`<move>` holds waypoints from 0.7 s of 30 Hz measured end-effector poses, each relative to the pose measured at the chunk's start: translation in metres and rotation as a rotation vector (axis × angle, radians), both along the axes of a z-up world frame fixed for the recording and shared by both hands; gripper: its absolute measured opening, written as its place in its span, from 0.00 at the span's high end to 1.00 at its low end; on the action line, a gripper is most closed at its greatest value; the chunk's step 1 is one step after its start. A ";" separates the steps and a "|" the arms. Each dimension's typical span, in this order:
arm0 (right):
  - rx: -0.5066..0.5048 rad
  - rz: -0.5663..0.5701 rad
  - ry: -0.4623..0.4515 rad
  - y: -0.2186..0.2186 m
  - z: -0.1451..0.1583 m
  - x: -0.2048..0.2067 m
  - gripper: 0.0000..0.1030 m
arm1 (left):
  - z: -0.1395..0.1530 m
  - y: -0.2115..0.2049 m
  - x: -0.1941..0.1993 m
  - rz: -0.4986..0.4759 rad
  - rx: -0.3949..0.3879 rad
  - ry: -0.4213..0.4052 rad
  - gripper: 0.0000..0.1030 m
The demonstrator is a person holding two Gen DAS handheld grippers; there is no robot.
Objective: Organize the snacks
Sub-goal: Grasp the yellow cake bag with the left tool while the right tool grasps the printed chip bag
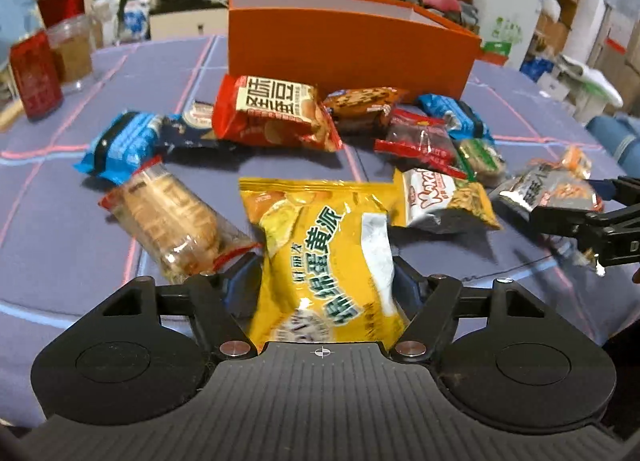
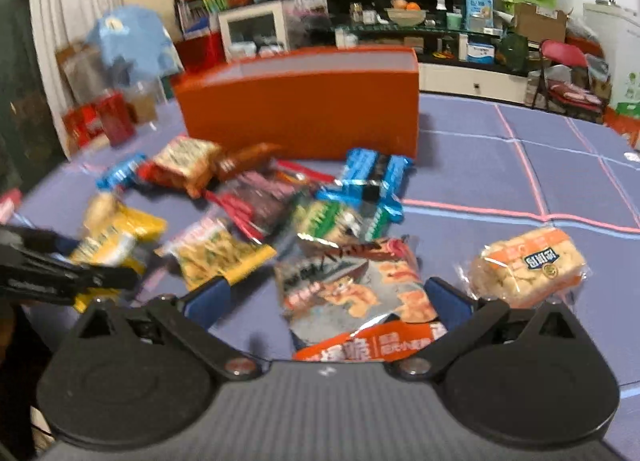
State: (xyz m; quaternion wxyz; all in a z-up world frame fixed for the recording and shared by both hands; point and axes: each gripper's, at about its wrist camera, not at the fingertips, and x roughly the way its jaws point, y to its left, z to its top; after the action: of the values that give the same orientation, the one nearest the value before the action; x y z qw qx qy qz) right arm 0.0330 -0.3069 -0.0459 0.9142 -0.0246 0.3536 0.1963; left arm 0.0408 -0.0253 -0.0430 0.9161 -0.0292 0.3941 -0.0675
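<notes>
The table [image 1: 48, 229], covered w/ a blue checked cloth, is spread w/ loose snack packets. An orange box [image 1: 344, 49] is stood open-topped at the far side, presumably as the bin the snacks are meant for; nothing is seen inside from these angles. The yellow pastry bag [image 1: 320, 253] is straddled by the left gripper [image 1: 322, 285], jaws spread approx. to the bag's width, pads just beside its edges; a firm pinch can't be confirmed, so it is judged lined up for a pick. The grey-orange packet [image 2: 352, 293] is bracketed by the right gripper [image 2: 324, 301], jaws spread wide, pads clear of it.
</notes>
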 end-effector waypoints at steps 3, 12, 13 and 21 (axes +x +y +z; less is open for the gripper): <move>-0.029 -0.007 0.050 0.003 -0.013 0.006 0.01 | -0.002 -0.004 0.001 -0.005 0.027 -0.012 0.54; -0.078 -0.028 -0.011 0.001 -0.021 0.003 0.01 | -0.006 -0.006 0.001 -0.005 0.061 -0.023 0.47; -0.086 -0.029 0.008 0.001 -0.019 0.005 0.01 | -0.006 -0.006 0.002 -0.002 0.061 -0.024 0.47; -0.088 -0.017 -0.005 0.002 -0.012 0.004 0.29 | -0.005 -0.004 0.002 0.002 0.090 -0.045 0.84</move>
State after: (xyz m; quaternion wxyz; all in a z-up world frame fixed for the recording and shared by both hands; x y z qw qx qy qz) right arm 0.0369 -0.3052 -0.0578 0.9147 -0.0624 0.3600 0.1726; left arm 0.0424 -0.0288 -0.0480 0.9253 0.0130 0.3758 -0.0494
